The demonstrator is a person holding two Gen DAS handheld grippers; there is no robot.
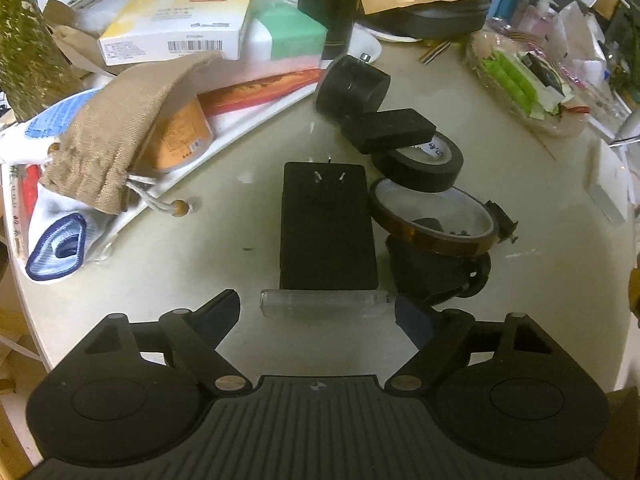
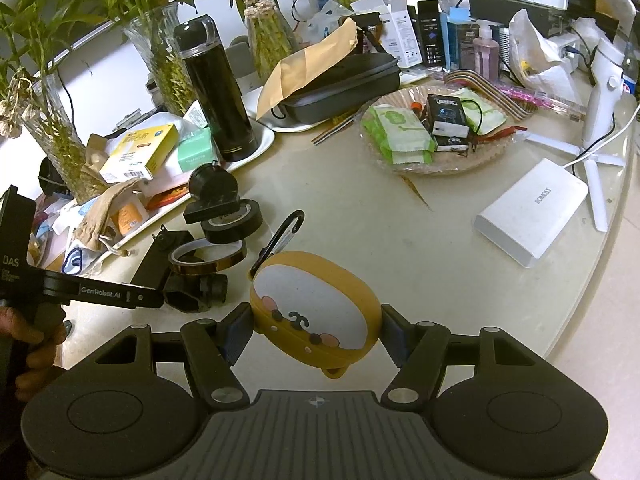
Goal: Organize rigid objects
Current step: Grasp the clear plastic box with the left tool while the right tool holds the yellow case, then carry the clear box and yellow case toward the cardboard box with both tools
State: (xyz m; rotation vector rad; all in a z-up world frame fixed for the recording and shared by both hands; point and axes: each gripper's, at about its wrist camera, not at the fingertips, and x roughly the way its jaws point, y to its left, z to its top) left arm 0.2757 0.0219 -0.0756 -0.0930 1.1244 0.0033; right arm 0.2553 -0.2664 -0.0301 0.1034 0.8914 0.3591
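Left wrist view: I judge the sorting partly done. A cluster sits on the table (image 1: 200, 240): black adapter (image 1: 328, 228), black tape (image 1: 420, 164), amber tape (image 1: 432, 216), a black block (image 1: 388, 128) and a caster (image 1: 352, 84). A clear bar (image 1: 324, 304) lies against the adapter's near end, between my left gripper (image 1: 320, 312) fingers. The jaws stand fairly wide; the right pad seems to touch the bar's end, the left is apart.

Right wrist view: my right gripper (image 2: 316, 324) is clamped on a yellow case (image 2: 316, 308) with a carabiner (image 2: 280, 236), just beside the cluster and not yet placed. A white charger (image 2: 532, 212) lies well apart.
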